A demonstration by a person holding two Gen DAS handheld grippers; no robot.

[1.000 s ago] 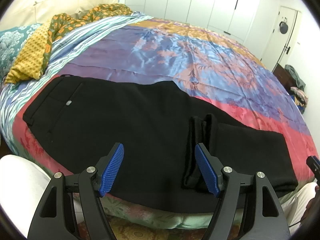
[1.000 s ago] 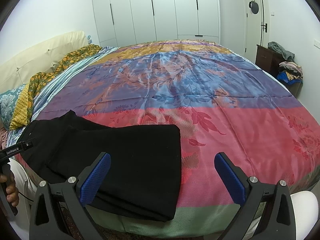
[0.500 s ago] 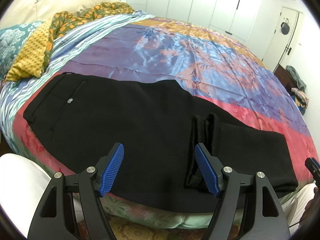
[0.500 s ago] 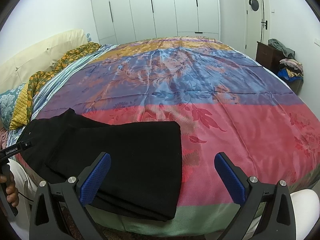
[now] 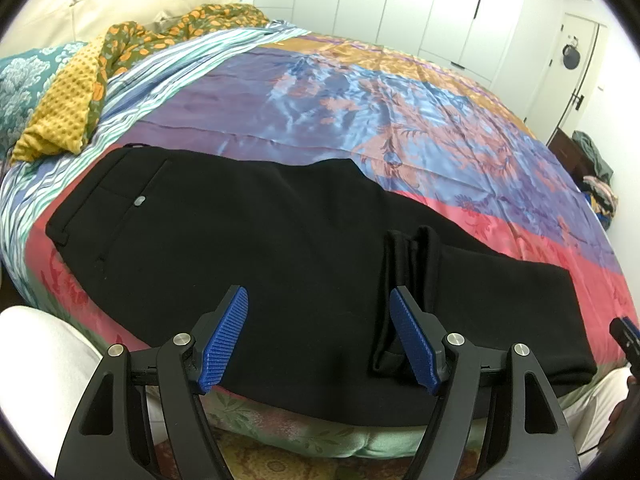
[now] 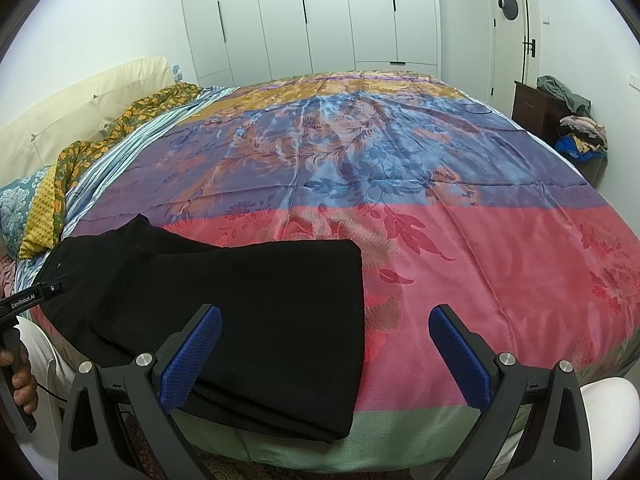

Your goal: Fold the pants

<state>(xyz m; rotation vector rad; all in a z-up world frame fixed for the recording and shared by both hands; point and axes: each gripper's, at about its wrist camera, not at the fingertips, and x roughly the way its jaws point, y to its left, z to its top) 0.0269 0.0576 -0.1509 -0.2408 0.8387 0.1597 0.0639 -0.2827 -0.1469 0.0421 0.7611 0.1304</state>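
Observation:
Black pants (image 5: pixel 248 240) lie flat along the near edge of the bed, waistband to the left, legs folded back from the right so the cuffs (image 5: pixel 404 264) rest mid-leg. The folded end shows in the right wrist view (image 6: pixel 256 312). My left gripper (image 5: pixel 320 340) is open and empty, held above the near edge over the pants, its right finger close to the cuffs. My right gripper (image 6: pixel 326 356) is open and empty, held over the folded right end of the pants.
The bed has a colourful satin cover (image 6: pixel 400 168). A yellow and floral blanket (image 5: pixel 80 92) and pillows lie at the left. A dark nightstand with piled clothes (image 6: pixel 560 120) stands at the right. White wardrobe doors (image 6: pixel 320 16) are behind the bed.
Both views have shifted only slightly, the cameras tilted a little. The pants have not moved and both grippers have stayed open.

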